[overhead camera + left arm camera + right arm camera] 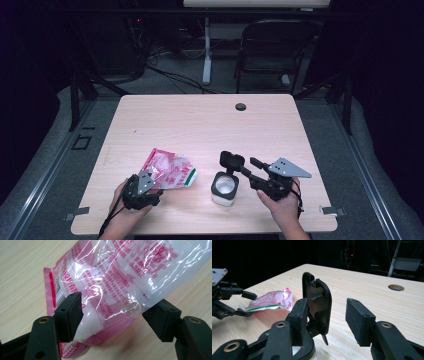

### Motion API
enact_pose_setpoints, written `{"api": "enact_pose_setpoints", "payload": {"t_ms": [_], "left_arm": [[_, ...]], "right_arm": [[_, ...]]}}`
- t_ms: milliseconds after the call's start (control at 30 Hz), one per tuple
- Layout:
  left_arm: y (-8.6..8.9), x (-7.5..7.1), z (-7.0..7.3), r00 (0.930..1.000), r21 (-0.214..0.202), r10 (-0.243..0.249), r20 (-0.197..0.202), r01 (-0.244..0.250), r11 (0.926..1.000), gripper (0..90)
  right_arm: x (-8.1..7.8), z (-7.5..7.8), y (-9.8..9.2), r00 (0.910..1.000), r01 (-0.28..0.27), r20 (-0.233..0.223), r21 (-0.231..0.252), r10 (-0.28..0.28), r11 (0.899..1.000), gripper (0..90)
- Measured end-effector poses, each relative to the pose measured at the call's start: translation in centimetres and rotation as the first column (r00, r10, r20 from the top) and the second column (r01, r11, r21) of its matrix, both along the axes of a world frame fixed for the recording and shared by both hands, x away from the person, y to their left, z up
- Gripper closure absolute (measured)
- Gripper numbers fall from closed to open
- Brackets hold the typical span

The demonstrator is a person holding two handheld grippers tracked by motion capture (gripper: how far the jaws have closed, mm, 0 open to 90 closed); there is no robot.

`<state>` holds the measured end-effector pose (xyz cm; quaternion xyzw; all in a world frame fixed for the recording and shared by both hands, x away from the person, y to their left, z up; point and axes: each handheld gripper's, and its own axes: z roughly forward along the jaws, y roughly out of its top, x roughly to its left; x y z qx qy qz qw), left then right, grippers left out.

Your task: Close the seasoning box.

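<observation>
Pink-printed plastic bag (120, 282) lies on the table (200, 120), its lower end between the spread jaws of the left gripper (112, 315) — left pad touching the film. Right gripper (327, 317) — jaws wide; the black flip lid (318, 302) of the white container (224, 189) stands upright against its left pad.

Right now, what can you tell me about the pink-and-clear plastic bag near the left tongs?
The crinkled pink-and-clear plastic bag lies flat on the pale wooden table, left of the small white jar with a black flip lid. It is glossy film with pink printed text, a pink sealed edge and a green stripe along one side; something white shows inside. The left tongs straddle its near corner with the jaws wide apart. One pad seems to brush the film.
</observation>
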<state>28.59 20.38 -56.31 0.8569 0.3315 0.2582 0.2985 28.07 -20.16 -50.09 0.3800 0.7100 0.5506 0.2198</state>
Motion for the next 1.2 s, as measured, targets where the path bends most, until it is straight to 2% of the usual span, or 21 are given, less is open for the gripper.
{"api": "enact_pose_setpoints", "payload": {"t_ms": [200,433,633,933,1200], "left_arm": [[-0.2,-0.3,-0.1,1.0000,-0.010,-0.002,0.000,0.002,0.9999,33.7],[0.1,-0.6,0.0,1.0000,-0.022,0.004,-0.006,-0.004,0.9997,34.2],[0.3,-0.8,0.3,1.0000,-0.038,0.008,-0.001,-0.008,0.9992,34.2],[0.4,-0.6,0.5,0.9998,-0.060,0.018,-0.008,-0.019,0.9980,34.2],[-0.1,-0.7,0.3,0.9998,-0.054,0.002,-0.022,-0.004,0.9985,34.3]], "right_arm": [[1.3,-0.4,0.4,0.9999,-0.005,-0.010,-0.038,0.004,0.999,53.7],[2.4,-0.7,1.0,0.9987,-0.041,-0.034,-0.044,0.039,0.998,57.8],[2.7,-0.8,1.5,0.9965,-0.072,-0.046,-0.060,0.069,0.996,62.8],[2.8,-0.9,1.4,0.9954,-0.079,-0.059,-0.065,0.075,0.995,65.6],[3.0,-1.0,1.3,0.9942,-0.088,-0.066,-0.059,0.084,0.994,69.0]]}}
